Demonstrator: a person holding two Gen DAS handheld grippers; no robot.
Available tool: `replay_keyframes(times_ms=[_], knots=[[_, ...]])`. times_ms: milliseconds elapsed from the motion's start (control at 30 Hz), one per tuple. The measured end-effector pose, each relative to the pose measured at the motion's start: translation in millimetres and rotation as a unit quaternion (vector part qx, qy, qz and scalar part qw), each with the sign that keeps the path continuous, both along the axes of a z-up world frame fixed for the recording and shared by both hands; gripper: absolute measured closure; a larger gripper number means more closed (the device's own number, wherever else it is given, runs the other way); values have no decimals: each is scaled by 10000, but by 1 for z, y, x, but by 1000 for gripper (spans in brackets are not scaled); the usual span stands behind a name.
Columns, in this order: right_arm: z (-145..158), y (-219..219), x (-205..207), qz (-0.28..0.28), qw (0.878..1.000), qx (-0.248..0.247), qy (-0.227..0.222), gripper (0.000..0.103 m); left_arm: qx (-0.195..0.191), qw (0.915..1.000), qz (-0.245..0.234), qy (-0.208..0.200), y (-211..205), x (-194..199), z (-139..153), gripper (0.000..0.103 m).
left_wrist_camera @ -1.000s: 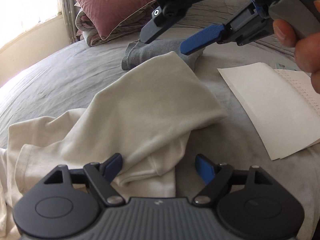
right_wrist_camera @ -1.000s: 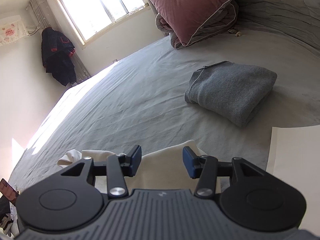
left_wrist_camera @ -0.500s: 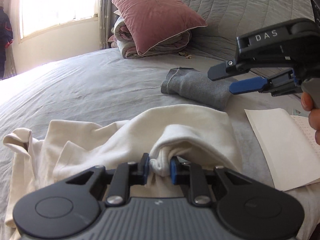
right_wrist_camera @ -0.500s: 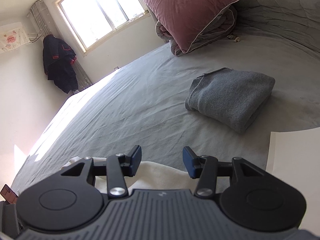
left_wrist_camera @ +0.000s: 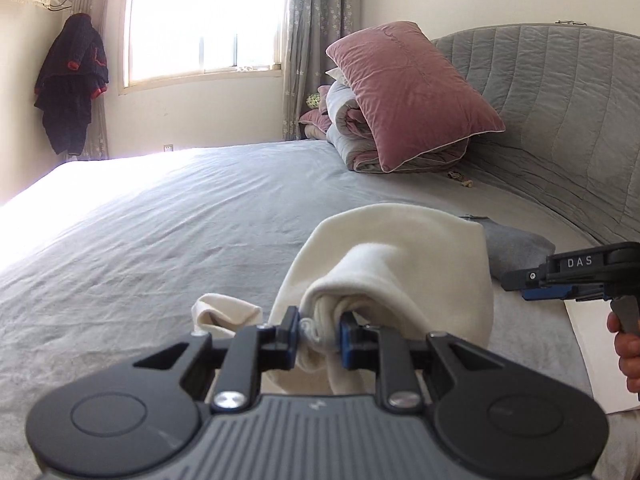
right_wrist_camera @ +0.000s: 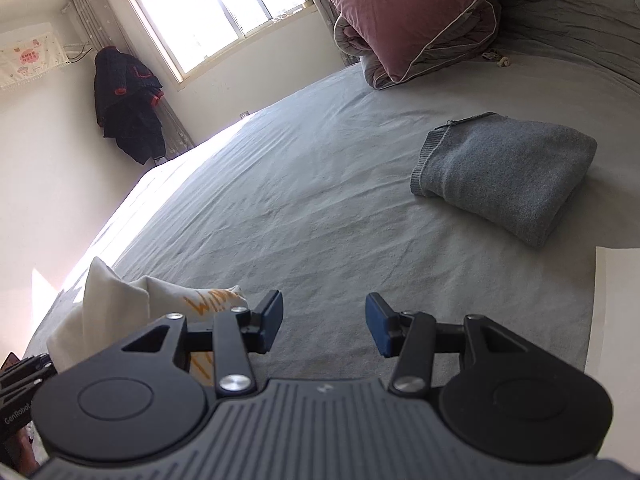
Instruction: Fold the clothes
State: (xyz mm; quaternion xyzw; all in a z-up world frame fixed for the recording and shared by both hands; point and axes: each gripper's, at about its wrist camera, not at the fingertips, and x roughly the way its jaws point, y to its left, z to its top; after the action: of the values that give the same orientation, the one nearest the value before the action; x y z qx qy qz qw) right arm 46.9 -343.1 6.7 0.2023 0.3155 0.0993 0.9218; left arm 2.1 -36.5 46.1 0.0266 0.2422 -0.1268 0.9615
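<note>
- Cream-white soft knit garment point(left_wrist_camera: 400, 264) is seen bunched at lower centre of the left wrist view, lifted off the grey bedsheet point(left_wrist_camera: 168, 224).
- Left gripper point(left_wrist_camera: 319, 330) is found with its jaws clamped on a gathered fold of that garment; the grip appears intended to raise the cloth so it can be laid out or turned over.
- Right gripper point(right_wrist_camera: 323, 323) is recorded with jaws apart and nothing between them, over bare sheet at lower centre of the right wrist view; it is judged to be waiting to take a second edge.
- Part of the same garment, bearing orange lettering, is noted at lower left of the right wrist view.
- Folded grey knit sweater point(right_wrist_camera: 504, 172) is placed at right of that view, apparently finished and set aside.
- White paper sheet point(right_wrist_camera: 616, 320) lies at the right edge.
</note>
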Motion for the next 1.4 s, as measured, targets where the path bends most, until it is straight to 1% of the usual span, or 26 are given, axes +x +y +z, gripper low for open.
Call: replay_keyframes(times_ms=[167, 333, 433, 533, 700, 767, 833, 967, 1000, 1067, 1133, 1200, 1300, 1367, 1400], knots=[[-9, 30, 5, 267, 9995, -119, 112, 52, 85, 9991, 406, -68, 45, 2, 2, 84], [-26, 54, 9, 582, 9974, -64, 420, 52, -103, 9960, 883, -44, 93, 11, 1, 84], [-35, 67, 10, 785, 9952, -26, 592, 51, -167, 9918, 1264, -9, 125, 18, -7, 84], [-46, 78, 11, 929, 9925, 29, 789, 48, -352, 9874, 1527, 213, 154, 21, -19, 84], [-57, 95, 19, 978, 9882, 124, 1168, 48, -547, 9799, 1844, 529, 192, 27, -39, 84], [-55, 103, 26, 1034, 9865, 335, 1226, 48, -686, 9750, 2002, 673, 204, 29, -45, 84], [-51, 113, 35, 1068, 9843, 571, 1285, 48, -935, 9663, 2208, 934, 220, 32, -54, 84], [-36, 141, 61, 1092, 9814, 949, 1260, 48, -1321, 9537, 2351, 1331, 236, 35, -65, 82], [-32, 149, 69, 1097, 9810, 1014, 1241, 48, -1402, 9513, 2363, 1399, 238, 35, -66, 82], [-24, 164, 85, 1100, 9802, 1110, 1219, 48, -1510, 9491, 2360, 1437, 241, 35, -66, 78], [-20, 177, 99, 1072, 9787, 1224, 1252, 48, -1709, 9435, 2400, 1516, 247, 38, -68, 73], [-20, 192, 114, 988, 9775, 1276, 1355, 48, -2007, 9327, 2485, 1672, 255, 41, -73, 72], [-25, 208, 132, 828, 9767, 1193, 1577, 49, -2387, 9172, 2582, 1877, 265, 45, -80, 72], [-29, 219, 140, 773, 9763, 1051, 1725, 72, -2589, 9086, 2621, 1966, 268, 47, -83, 76], [-30, 222, 142, 732, 9769, 933, 1777, 88, -2709, 9045, 2628, 1987, 270, 48, -84, 82]])
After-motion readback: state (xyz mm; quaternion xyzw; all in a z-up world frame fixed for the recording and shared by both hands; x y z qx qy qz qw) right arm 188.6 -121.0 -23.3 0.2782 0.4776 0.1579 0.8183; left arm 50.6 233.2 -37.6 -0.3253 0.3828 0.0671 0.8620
